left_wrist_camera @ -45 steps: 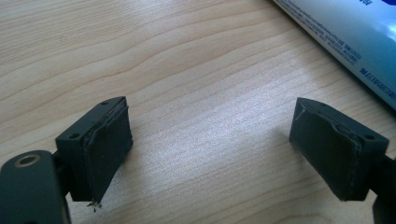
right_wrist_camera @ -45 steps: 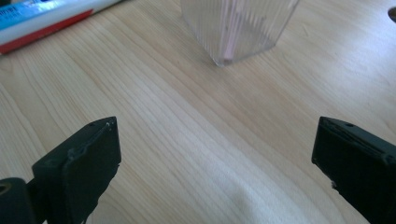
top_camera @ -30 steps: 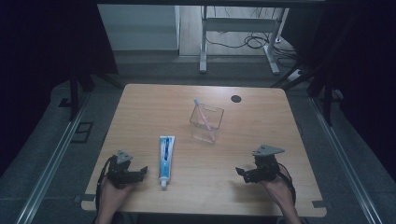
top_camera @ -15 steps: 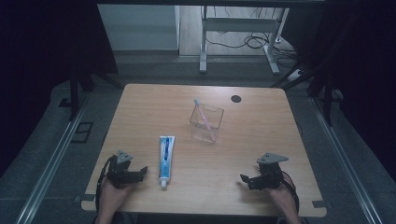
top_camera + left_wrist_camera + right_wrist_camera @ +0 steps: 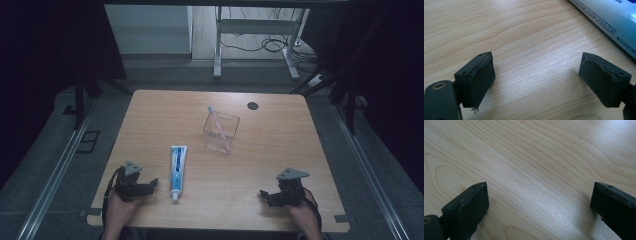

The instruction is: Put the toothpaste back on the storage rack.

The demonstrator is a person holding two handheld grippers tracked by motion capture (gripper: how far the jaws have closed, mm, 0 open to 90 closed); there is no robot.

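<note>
A white and blue toothpaste tube [image 5: 177, 168] lies flat near the table's front, cap toward the person; its side shows at the upper right of the left gripper view as the tube [image 5: 609, 17]. A clear square cup [image 5: 221, 132] stands mid-table with a pink toothbrush [image 5: 218, 123] leaning in it. My left gripper [image 5: 148, 186] rests at the front left, just left of the tube, open with nothing between its fingers [image 5: 477, 77]. My right gripper [image 5: 266, 196] sits low at the front right, open over bare wood, fingers [image 5: 466, 207] wide apart.
The wooden table [image 5: 150, 120] has a round black grommet [image 5: 253, 105] near its far edge. Beyond it stand a white desk frame [image 5: 250, 35] and loose cables on the floor. Dark curtains flank both sides.
My right gripper has dropped lower and drawn back toward the table's front edge. The left gripper, tube and cup have stayed put.
</note>
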